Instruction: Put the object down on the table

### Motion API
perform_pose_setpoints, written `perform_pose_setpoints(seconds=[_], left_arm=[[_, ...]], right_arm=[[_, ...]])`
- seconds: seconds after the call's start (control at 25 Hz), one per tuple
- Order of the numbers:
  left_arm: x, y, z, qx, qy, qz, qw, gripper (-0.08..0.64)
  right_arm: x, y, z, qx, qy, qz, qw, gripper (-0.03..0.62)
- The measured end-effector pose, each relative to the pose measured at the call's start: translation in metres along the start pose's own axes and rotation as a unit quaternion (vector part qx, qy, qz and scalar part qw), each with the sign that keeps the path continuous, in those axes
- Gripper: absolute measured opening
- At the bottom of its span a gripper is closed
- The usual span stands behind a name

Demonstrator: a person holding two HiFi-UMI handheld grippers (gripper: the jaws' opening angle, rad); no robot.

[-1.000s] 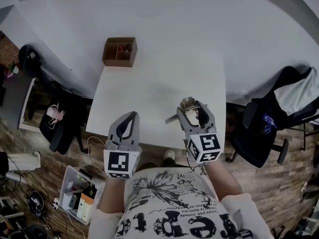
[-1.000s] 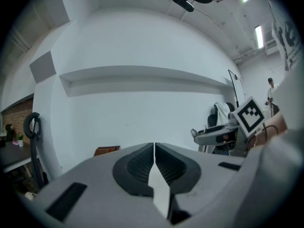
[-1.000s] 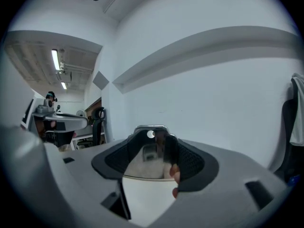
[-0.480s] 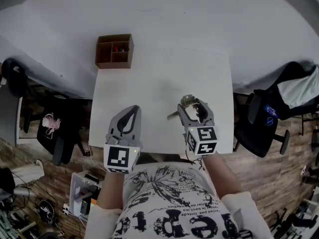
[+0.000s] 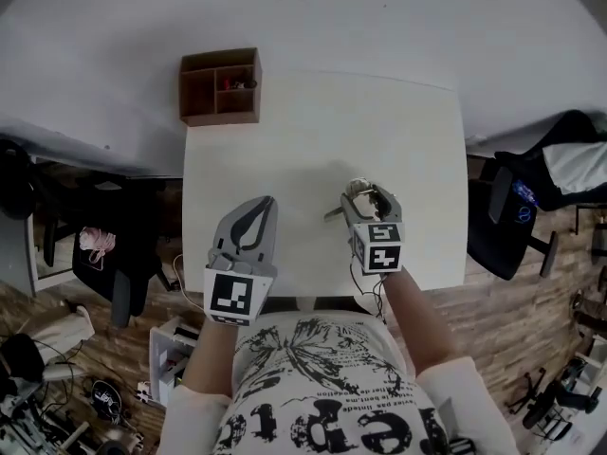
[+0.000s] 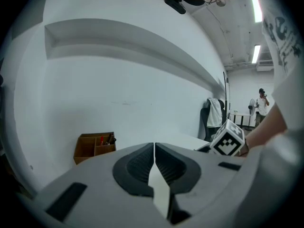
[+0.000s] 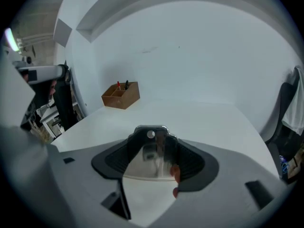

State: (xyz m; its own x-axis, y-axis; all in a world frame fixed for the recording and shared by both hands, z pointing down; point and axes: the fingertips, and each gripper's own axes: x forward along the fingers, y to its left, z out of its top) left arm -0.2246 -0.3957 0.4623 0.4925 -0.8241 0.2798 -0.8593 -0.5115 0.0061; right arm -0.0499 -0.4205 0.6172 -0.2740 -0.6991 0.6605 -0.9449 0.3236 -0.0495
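Observation:
My right gripper (image 5: 365,197) hangs over the near right part of the white table (image 5: 313,121), shut on a shiny metal utensil (image 5: 334,214) whose handle sticks out to the left. In the right gripper view the utensil (image 7: 151,151) fills the gap between the dark pads, a small hole near its top end. My left gripper (image 5: 258,204) hovers over the near left part of the table, shut and holding nothing. Its jaws (image 6: 154,148) meet along a thin line in the left gripper view. The right gripper's marker cube (image 6: 228,139) shows at that view's right.
A brown compartment box (image 5: 220,85) with pens stands at the table's far left corner, also seen as the box (image 7: 121,94). Black chairs stand right (image 5: 517,211) and left (image 5: 114,254) of the table. A white crate (image 5: 175,349) sits on the floor.
The head view has swung, so table and box sit further right and lower in frame. Both grippers keep their pose; the right one still holds the utensil.

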Motion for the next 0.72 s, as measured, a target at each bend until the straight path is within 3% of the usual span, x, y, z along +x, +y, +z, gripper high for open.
perform_pose_setpoints(seconds=[0.32,0.72], left_arm=[[0.014,0.022,-0.029,-0.025,0.046,-0.014,0.9985,0.012],[0.022,0.03,-0.051,-0.012,0.046,-0.013,0.9988,0.012]], right_arm=[[0.051,-0.003,-0.017,0.012,0.051,-0.015,0.998,0.281],[0.071,-0.005,-0.027,0.035,0.126,-0.031,0.991,0.282]])
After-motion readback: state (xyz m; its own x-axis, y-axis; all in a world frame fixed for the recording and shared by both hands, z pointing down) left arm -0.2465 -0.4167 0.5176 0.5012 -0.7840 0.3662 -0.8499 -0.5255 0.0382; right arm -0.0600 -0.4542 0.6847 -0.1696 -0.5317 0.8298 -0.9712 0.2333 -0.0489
